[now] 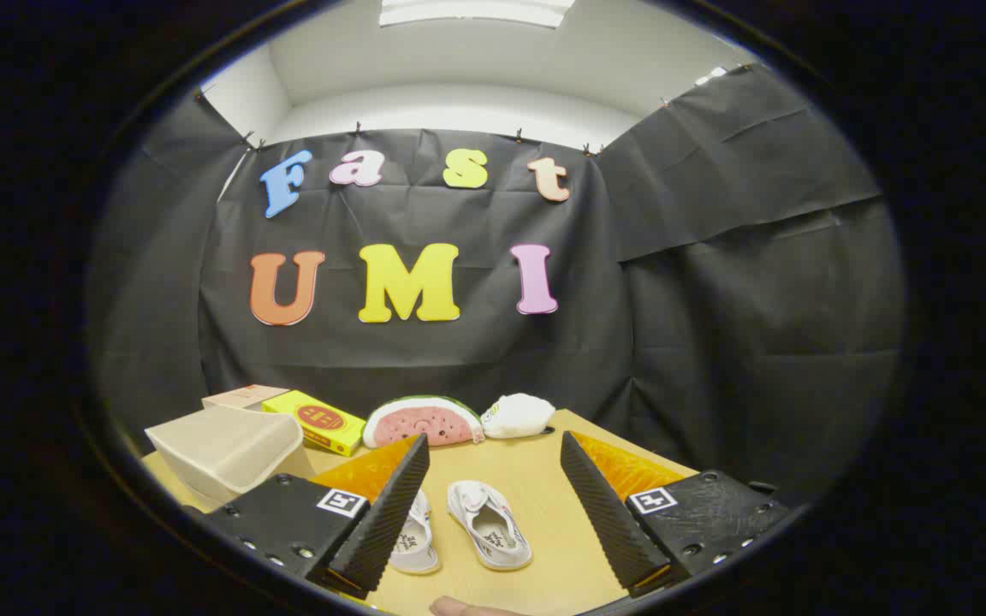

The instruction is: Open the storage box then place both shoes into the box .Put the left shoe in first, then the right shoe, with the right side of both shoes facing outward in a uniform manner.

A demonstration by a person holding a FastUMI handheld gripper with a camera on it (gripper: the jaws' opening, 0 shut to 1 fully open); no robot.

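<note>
Gripper view: I hold the gripper [493,505] spread wide, gripping nothing, above the surface [561,522]. Both shoes [489,524] lie between its fingers near the front edge, long axes running away from me. The box [223,449] sits ahead-left, seemingly unopened.

No wording could be read. The yellow box [316,420] carried a red oval emblem, and each white shoe [489,523] had dark print on its insole, all too small to make out.
</note>
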